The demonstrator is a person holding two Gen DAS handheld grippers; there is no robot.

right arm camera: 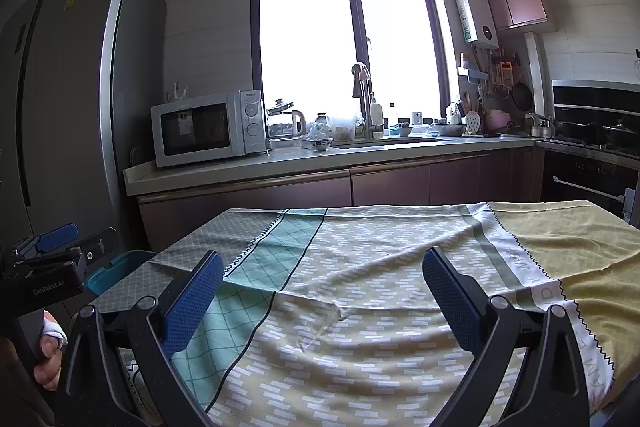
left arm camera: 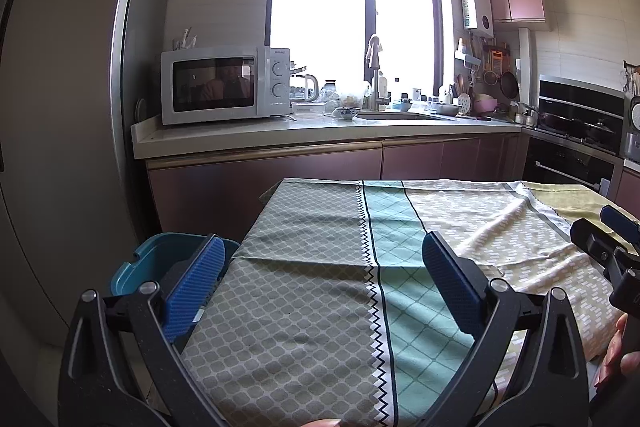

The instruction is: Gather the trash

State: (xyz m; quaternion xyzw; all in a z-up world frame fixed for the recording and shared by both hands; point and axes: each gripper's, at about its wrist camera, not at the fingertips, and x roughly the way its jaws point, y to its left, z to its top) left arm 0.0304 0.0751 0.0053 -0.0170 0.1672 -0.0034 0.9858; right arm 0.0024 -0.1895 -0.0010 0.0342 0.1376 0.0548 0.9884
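My left gripper [left arm camera: 326, 247] is open above the near left part of a table covered with a patterned cloth [left arm camera: 320, 291], nothing between its blue pads. My right gripper [right arm camera: 323, 265] is open too, over the cloth [right arm camera: 360, 307] further right, and holds nothing. A teal bin [left arm camera: 160, 263] stands on the floor just off the table's left edge, partly hidden behind my left finger; its rim also shows as the bin [right arm camera: 116, 269] in the right wrist view. No loose trash shows on the cloth in either view. Each gripper appears at the edge of the other's view.
A kitchen counter [left arm camera: 280, 135] runs behind the table with a white microwave [left arm camera: 224, 85], a kettle, bowls and a sink under a bright window. A tall fridge [left arm camera: 60, 107] stands at left. An oven and stove [left arm camera: 576, 131] sit at right.
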